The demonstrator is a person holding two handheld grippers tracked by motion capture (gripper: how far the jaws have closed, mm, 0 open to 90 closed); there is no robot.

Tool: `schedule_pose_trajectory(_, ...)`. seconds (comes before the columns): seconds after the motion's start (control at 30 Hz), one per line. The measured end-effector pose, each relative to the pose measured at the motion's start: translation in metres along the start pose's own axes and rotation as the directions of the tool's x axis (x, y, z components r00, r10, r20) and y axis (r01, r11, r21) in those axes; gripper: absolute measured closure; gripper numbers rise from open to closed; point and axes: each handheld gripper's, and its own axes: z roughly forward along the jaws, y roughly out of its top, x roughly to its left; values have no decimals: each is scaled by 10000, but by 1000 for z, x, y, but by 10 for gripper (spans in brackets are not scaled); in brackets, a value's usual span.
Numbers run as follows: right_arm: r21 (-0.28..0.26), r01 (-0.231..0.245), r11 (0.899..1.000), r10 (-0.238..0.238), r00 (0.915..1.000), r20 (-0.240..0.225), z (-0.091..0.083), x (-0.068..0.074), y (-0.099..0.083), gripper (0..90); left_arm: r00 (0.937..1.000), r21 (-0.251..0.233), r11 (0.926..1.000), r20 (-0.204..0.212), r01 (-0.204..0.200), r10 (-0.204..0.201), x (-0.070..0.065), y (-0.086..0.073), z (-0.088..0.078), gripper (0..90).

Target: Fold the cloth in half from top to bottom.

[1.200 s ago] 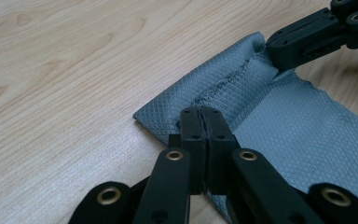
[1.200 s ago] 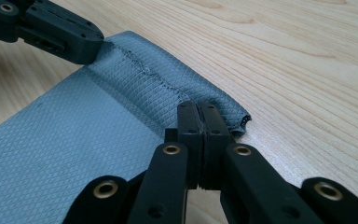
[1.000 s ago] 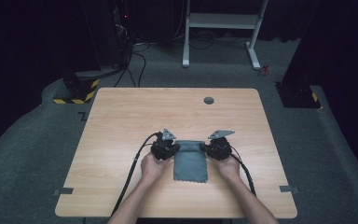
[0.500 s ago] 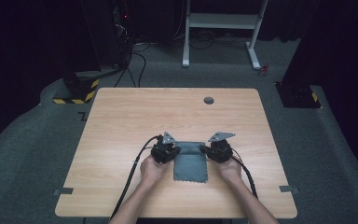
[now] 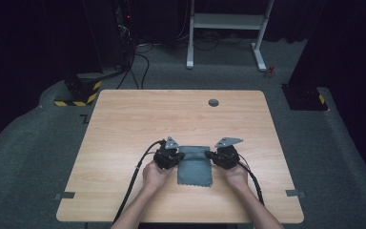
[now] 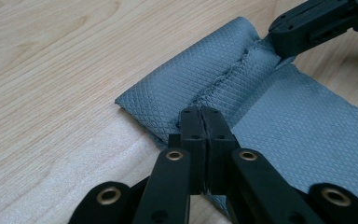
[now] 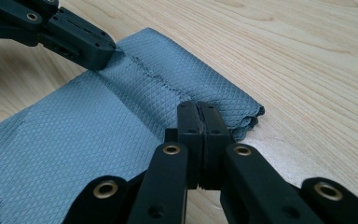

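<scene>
1. High view: a grey microfibre cloth [image 5: 195, 165] lies on the wooden table [image 5: 124, 124], its far edge rolled over, with the left gripper [image 5: 171, 155] and right gripper [image 5: 221, 156] at that fold's 2 ends.
2. Left gripper view: the jaws are pressed together, pinching the cloth's rolled edge.
3. Right gripper view: the jaws likewise pinch the cloth's fold; the next move probably calls for rolling both ends evenly toward the cloth's near edge.

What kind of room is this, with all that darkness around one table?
Probably a lab or recording studio, not a home: a lone light wooden table on grey carpet, black curtains around, a yellow-and-black striped floor block, and cabled black grippers, left gripper and right gripper, pinching a grey textured cloth.
</scene>
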Motion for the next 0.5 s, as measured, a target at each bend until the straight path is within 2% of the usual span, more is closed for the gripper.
schedule_pose_trajectory(0.13,-88,-71,9999,71,10000,-41,-3,1,-1,893,10000,54,10000,-45,-10,10,-3,-1,-1,885)
schedule_pose_trajectory(0.33,113,338,9994,-339,9994,101,-2,7,-4,894,10000,61,10000,22,20,-21,-3,-5,-2,885)
schedule_pose_trajectory(0.5,31,346,9994,-346,9994,6,-4,11,-6,894,9996,-36,9997,170,243,-243,-2,-8,-3,887)
